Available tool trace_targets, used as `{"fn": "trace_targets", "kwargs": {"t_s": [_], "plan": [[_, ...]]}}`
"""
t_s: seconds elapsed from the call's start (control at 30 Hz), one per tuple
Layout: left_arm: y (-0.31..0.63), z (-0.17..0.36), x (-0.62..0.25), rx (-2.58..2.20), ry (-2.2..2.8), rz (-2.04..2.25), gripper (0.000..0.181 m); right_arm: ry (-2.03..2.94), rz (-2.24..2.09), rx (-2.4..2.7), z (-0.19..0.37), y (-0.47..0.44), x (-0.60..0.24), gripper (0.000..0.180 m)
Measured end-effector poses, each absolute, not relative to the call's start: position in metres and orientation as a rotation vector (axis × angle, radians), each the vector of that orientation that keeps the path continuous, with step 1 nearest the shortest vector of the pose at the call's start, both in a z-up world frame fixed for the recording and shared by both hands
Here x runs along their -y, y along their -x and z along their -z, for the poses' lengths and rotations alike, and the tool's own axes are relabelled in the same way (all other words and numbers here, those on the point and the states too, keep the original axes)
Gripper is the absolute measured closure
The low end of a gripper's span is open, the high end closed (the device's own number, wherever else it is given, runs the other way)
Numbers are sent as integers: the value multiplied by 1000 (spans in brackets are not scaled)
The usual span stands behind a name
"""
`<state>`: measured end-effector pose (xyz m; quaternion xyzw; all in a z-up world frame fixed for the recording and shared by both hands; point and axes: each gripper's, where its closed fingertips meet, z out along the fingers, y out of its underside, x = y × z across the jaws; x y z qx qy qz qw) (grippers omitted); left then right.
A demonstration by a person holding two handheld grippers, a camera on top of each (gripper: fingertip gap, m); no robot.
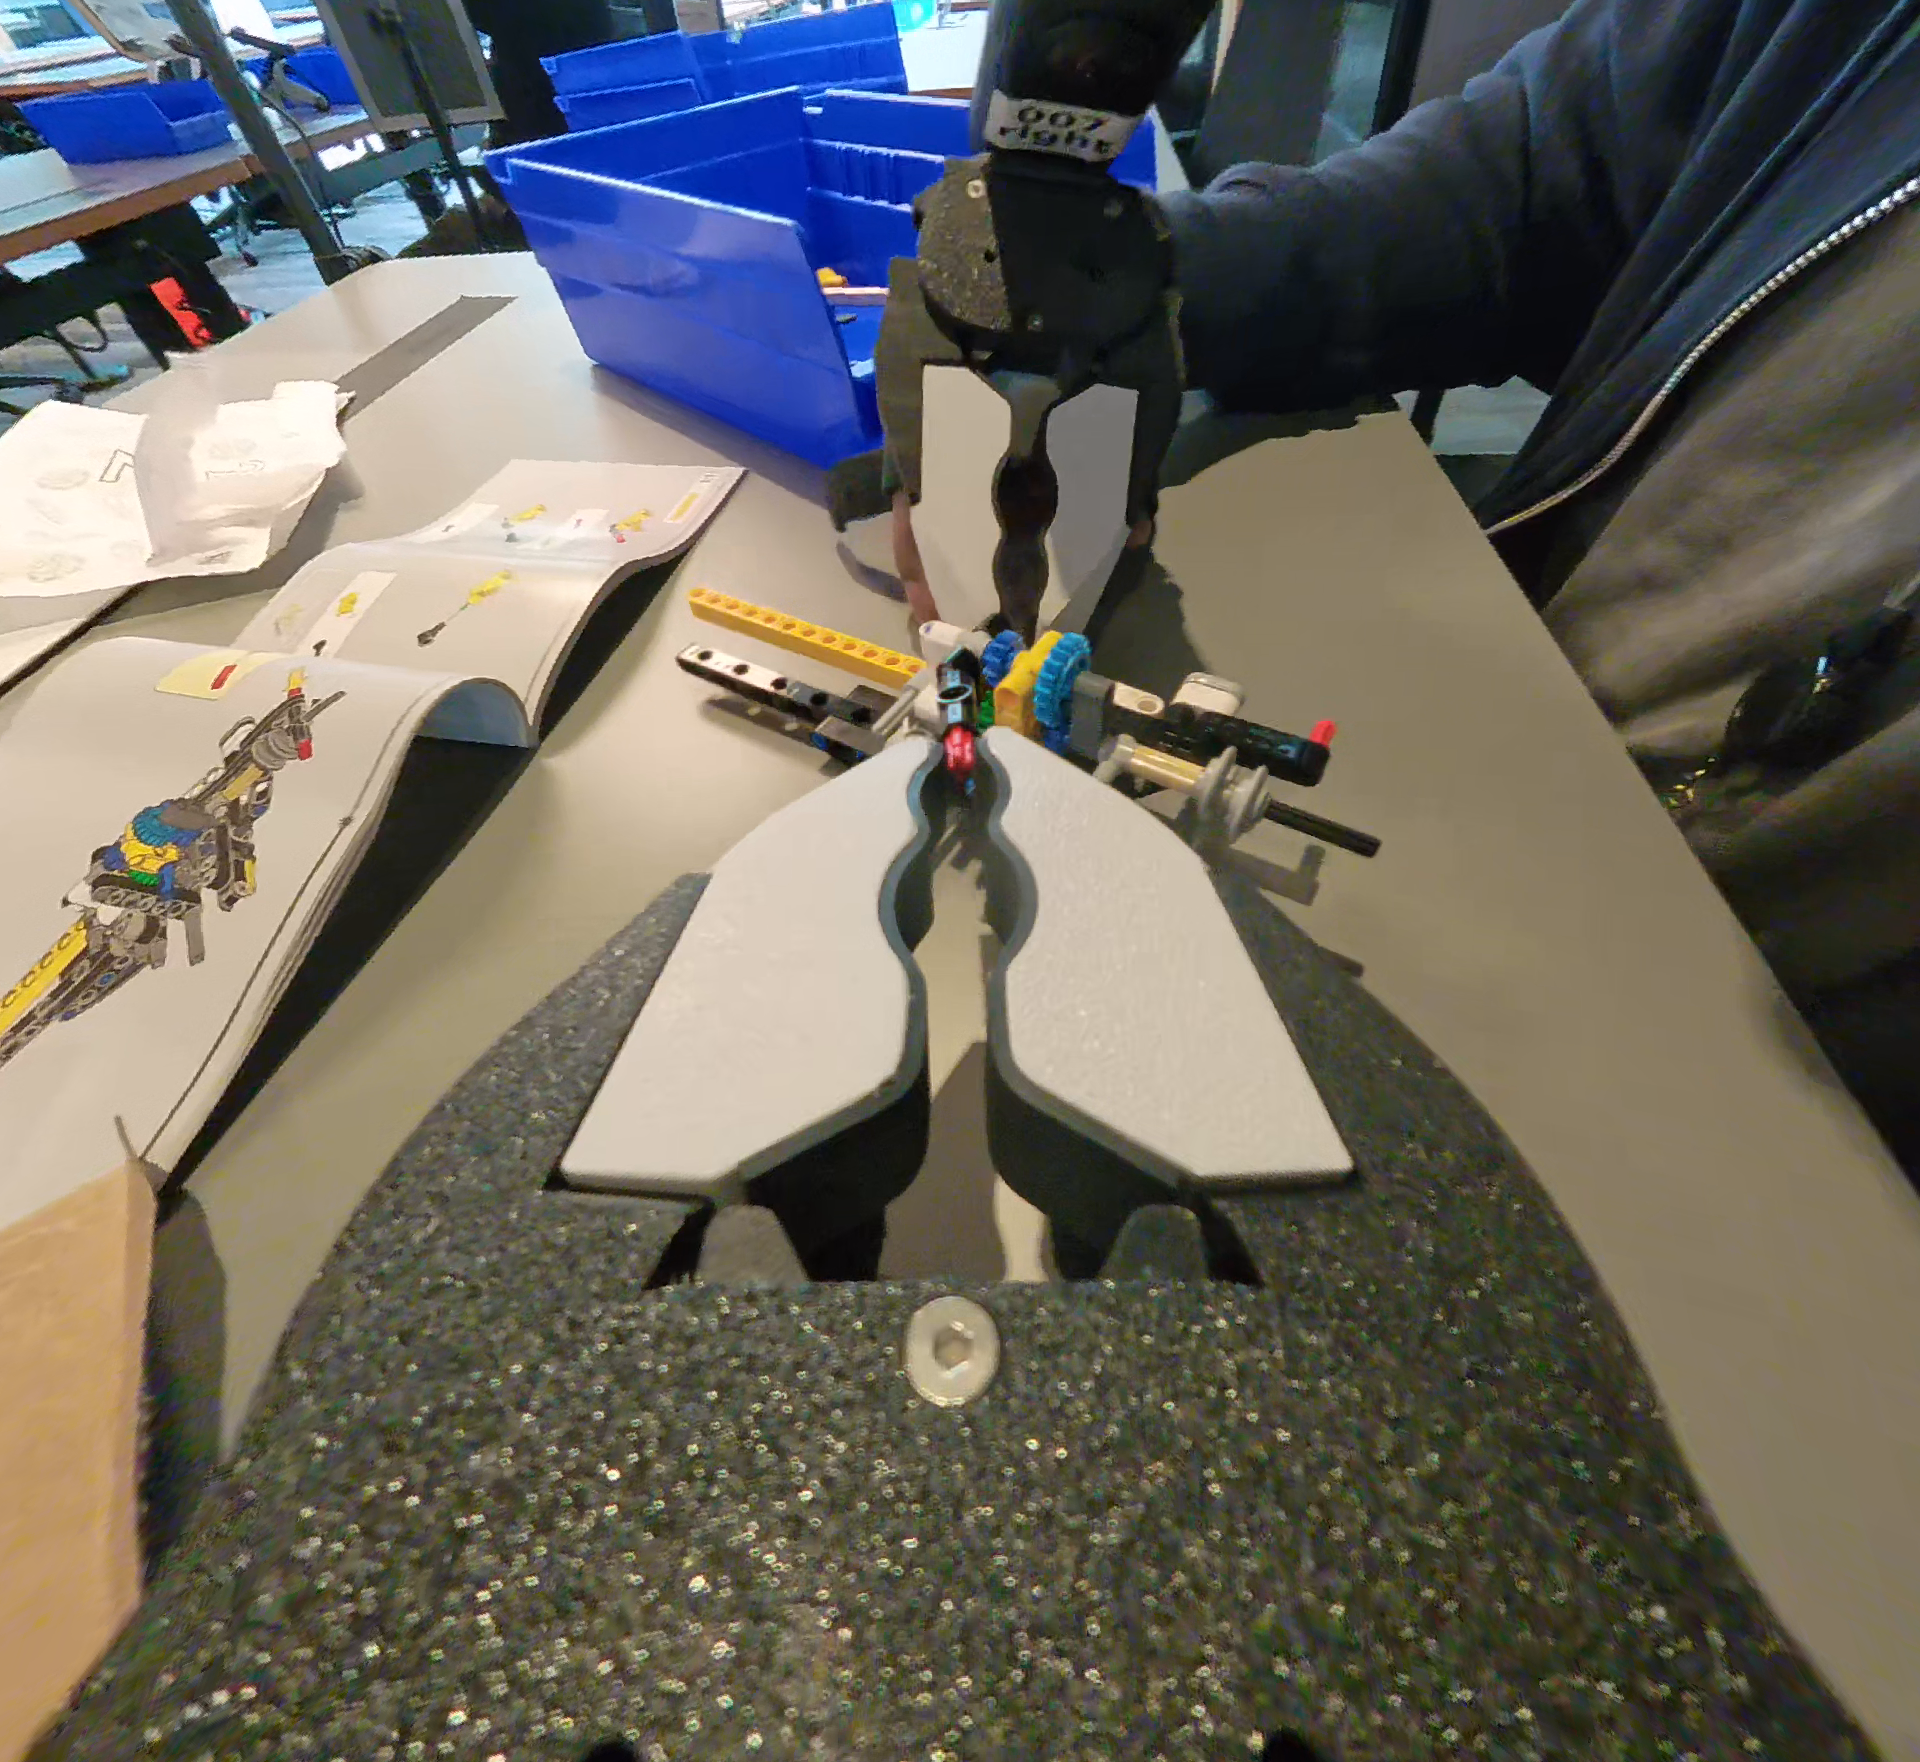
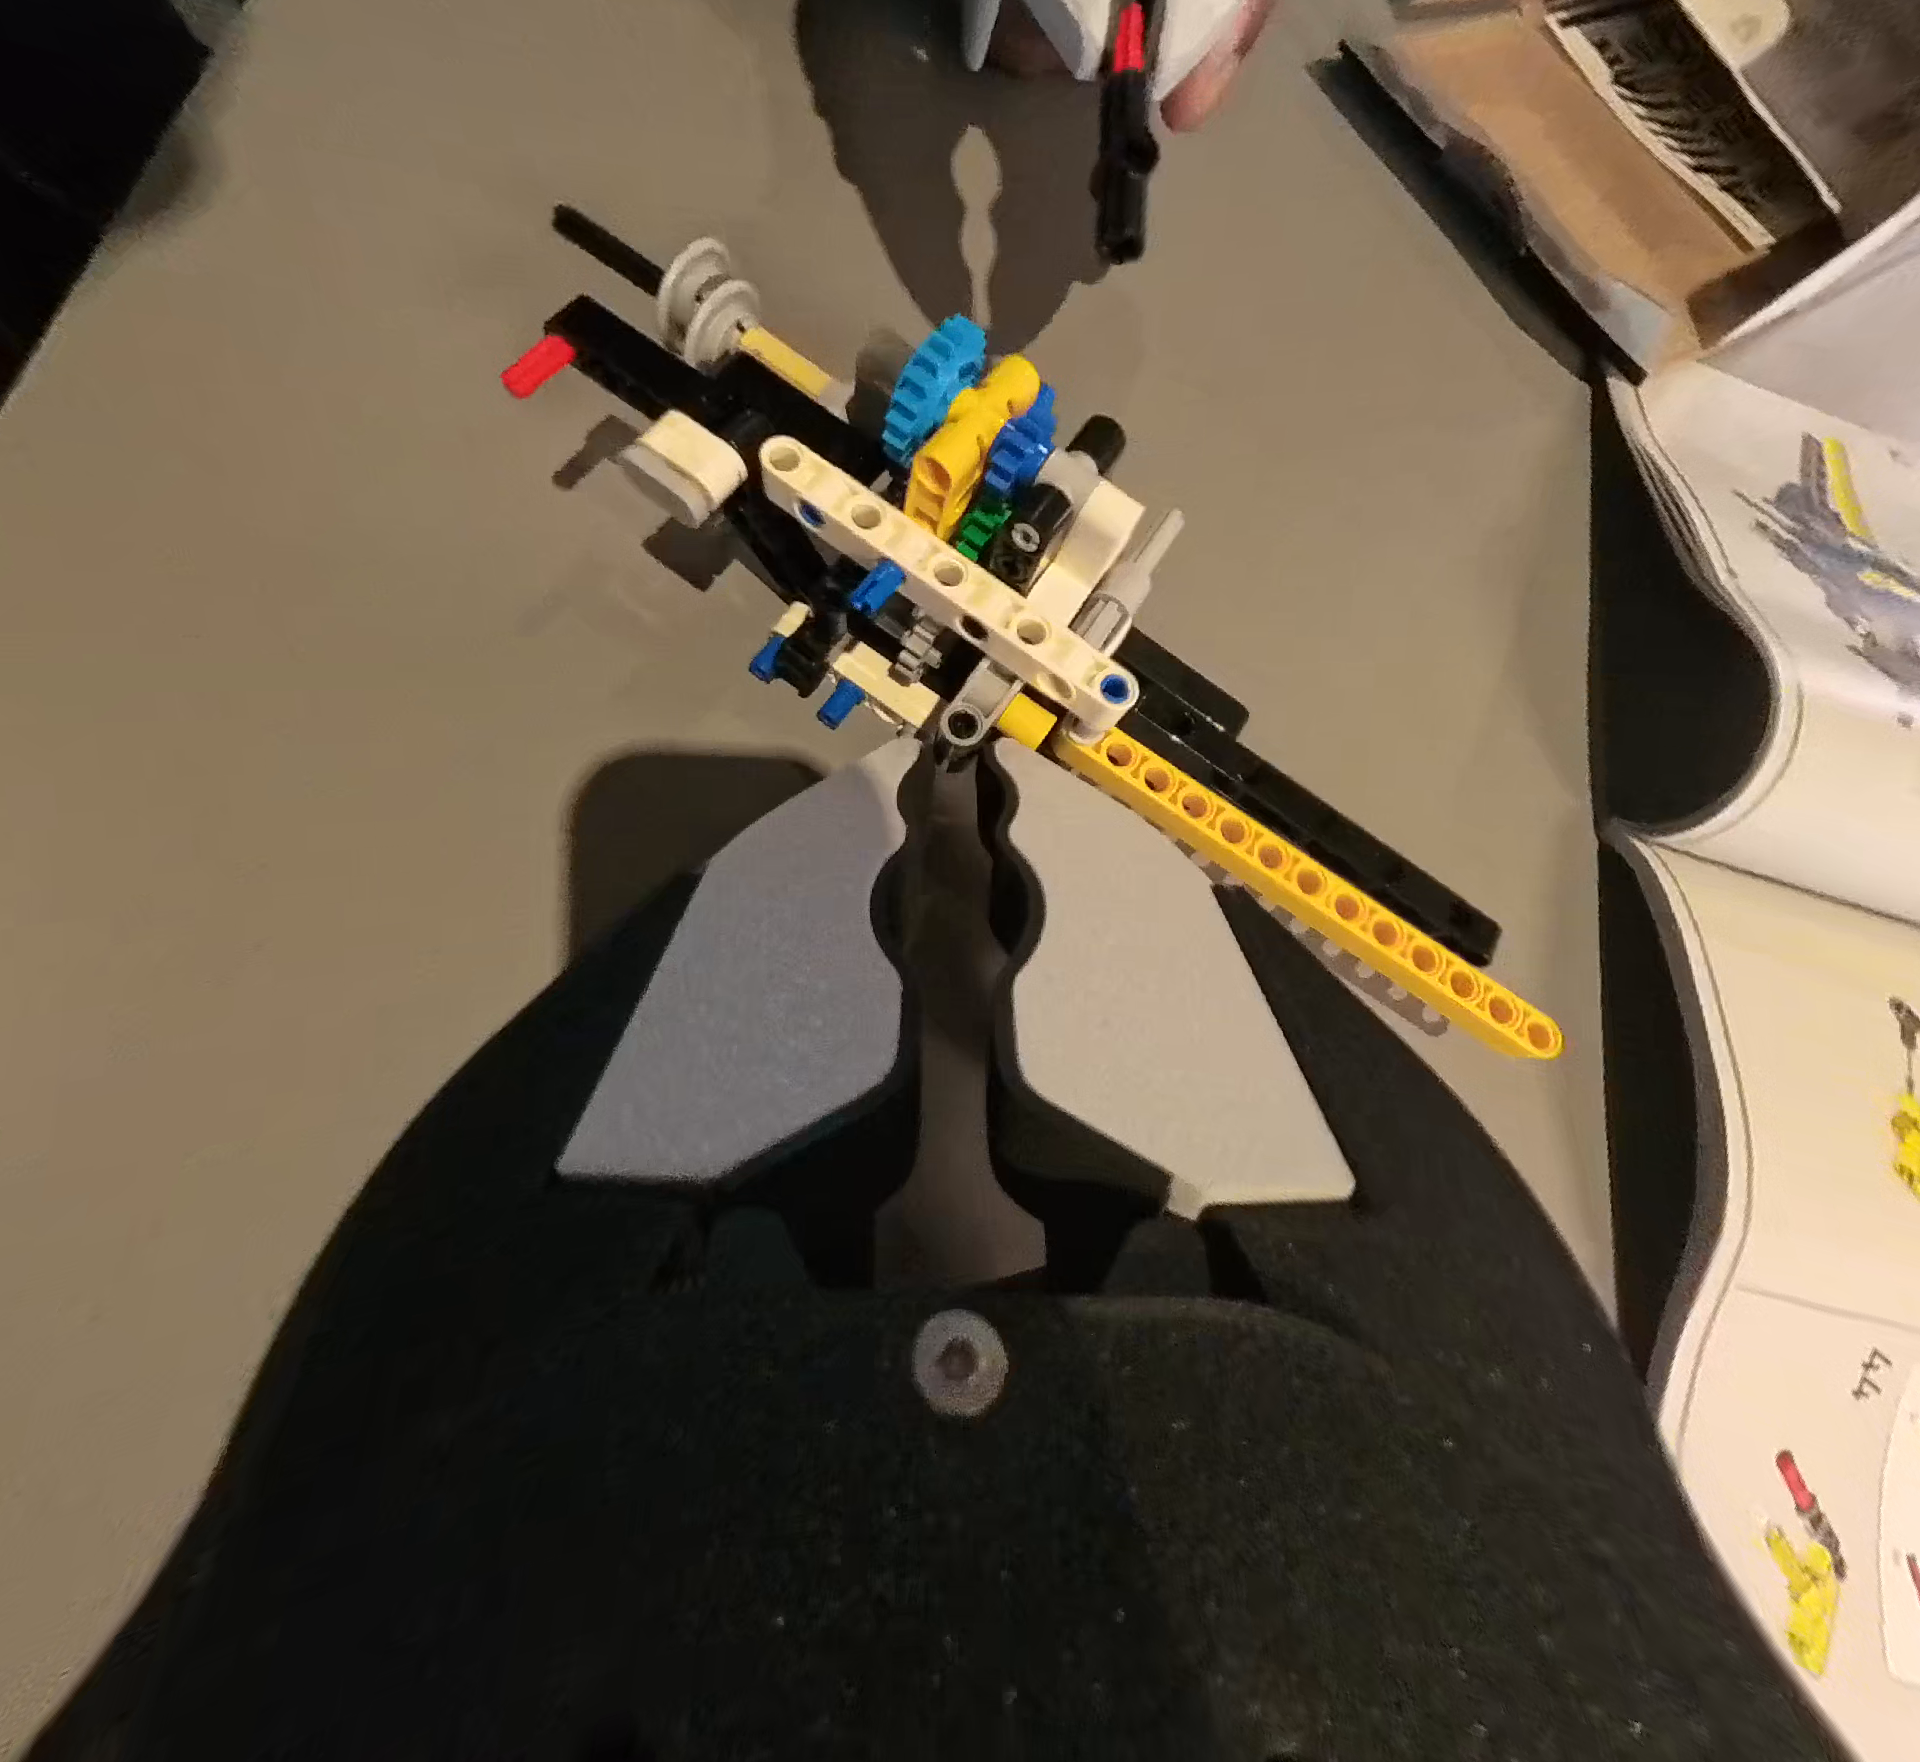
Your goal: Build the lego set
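Note:
The part-built lego assembly (image 1: 1081, 704) lies on the grey table, with blue gears, a yellow piece, a white beam (image 2: 935, 569) and a long yellow beam (image 2: 1309, 881). My left gripper (image 1: 961, 748) is shut on a red axle with a black connector (image 2: 1122, 154) and holds it just in front of the gears. In the right wrist view the left gripper (image 2: 1127, 34) sits at the top, with the piece a little apart from the assembly. My right gripper (image 2: 951, 754) comes down from above and is shut on the assembly's near end by a grey connector (image 2: 966, 725). It also shows in the left wrist view (image 1: 1013, 616).
An open instruction booklet (image 1: 312, 725) lies left of the assembly and shows in the right wrist view (image 2: 1787, 569). A blue bin (image 1: 707, 289) stands behind. White paper bags (image 1: 208, 476) lie at far left. A cardboard box (image 2: 1558, 102) sits near the booklet. A person's sleeve (image 1: 1455, 258) is at right. The tips of one gripper are about 10 cm away from the tips of the other.

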<state>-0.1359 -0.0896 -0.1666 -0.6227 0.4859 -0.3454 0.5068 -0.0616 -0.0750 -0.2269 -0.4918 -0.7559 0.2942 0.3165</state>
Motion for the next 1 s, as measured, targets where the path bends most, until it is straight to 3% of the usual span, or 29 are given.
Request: {"fn": "trace_targets", "kwargs": {"t_s": [1.0], "plan": [[109, 178, 164, -1289, 1481, 785, 176, 1322, -596, 1760, 205, 50, 61, 168]]}}
